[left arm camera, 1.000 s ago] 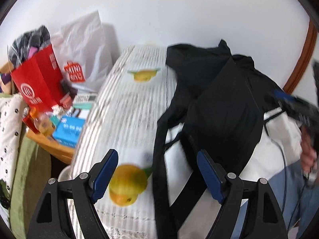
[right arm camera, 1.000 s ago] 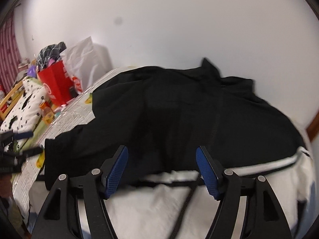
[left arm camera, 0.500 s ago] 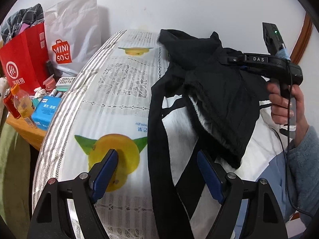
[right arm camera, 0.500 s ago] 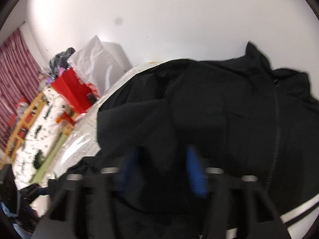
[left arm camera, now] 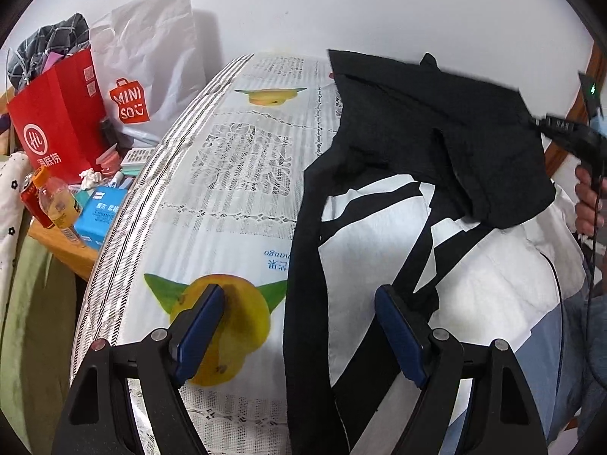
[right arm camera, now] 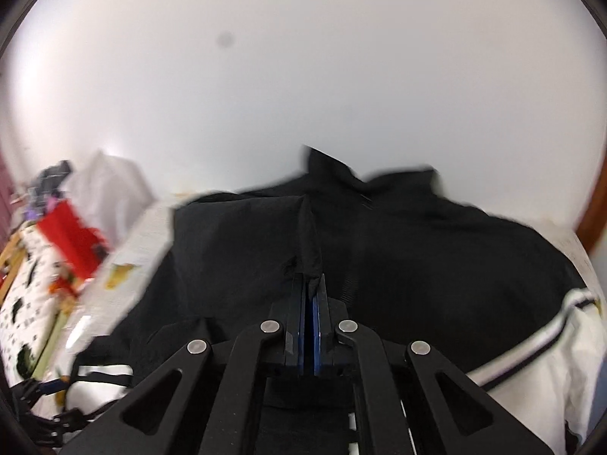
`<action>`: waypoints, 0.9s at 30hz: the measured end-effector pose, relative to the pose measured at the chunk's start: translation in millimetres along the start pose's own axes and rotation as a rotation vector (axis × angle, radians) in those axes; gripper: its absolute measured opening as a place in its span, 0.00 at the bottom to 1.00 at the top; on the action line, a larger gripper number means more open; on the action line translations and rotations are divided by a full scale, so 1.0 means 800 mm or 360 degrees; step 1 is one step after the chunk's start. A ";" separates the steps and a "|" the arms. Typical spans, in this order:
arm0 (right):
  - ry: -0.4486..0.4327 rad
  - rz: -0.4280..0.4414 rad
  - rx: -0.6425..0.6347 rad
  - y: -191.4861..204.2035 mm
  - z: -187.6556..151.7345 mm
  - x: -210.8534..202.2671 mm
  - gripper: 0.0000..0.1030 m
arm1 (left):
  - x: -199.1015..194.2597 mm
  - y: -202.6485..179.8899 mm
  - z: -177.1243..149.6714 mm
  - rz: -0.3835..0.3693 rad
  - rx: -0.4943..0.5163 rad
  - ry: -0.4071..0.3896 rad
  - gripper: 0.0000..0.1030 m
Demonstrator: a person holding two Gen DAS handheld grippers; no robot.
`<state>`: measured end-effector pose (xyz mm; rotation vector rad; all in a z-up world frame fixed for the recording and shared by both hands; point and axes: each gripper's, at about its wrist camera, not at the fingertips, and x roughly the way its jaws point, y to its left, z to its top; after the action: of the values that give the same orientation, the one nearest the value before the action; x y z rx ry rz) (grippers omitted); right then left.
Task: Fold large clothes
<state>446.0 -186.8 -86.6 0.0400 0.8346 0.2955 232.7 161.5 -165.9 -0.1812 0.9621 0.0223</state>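
Where open before, right tongs (right arm camera: 310,284) pinch black jacket (right arm camera: 398,246)

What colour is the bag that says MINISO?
The MINISO bag is white with a red logo, clearest in the left wrist view.

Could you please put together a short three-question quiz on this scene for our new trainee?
1. True or false: the left claw is clamped on the black jacket.
2. What is pinched in the right claw?
   A. a fold of black jacket
   B. the red bag
   C. nothing
3. Which fruit is printed on the table cover beneath the left claw?

Key:
1. False, its pads stand apart.
2. A.
3. A yellow mango.
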 end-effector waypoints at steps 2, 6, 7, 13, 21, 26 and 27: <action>0.0077 -0.0081 0.0013 -0.012 -0.006 0.012 0.05 | -0.001 -0.001 0.001 0.0006 -0.0007 0.0001 0.77; 0.0171 -0.0225 0.0000 -0.023 -0.017 0.020 0.13 | -0.005 -0.003 0.003 0.0040 0.0006 -0.0004 0.77; 0.0168 -0.0232 -0.0018 -0.019 -0.020 0.017 0.25 | -0.007 -0.003 0.003 0.0042 0.0006 -0.0005 0.77; 0.0125 -0.0059 -0.0299 0.067 -0.045 -0.022 0.65 | -0.017 -0.003 0.011 0.0105 -0.0007 -0.0038 0.77; 0.0314 0.0270 -0.0561 0.169 -0.121 -0.028 0.69 | -0.006 0.003 0.030 0.0225 -0.0038 -0.0044 0.77; 0.0375 0.0155 -0.0731 0.199 -0.144 0.007 0.71 | -0.003 0.005 0.027 0.0175 -0.0068 -0.0018 0.77; 0.0380 0.0131 -0.0756 0.202 -0.147 0.013 0.70 | -0.005 0.004 0.027 0.0180 -0.0061 -0.0023 0.77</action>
<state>327.1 -38.6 -149.0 -0.4121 0.9822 0.5779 247.6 168.2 -151.3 -0.1614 0.9571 0.1460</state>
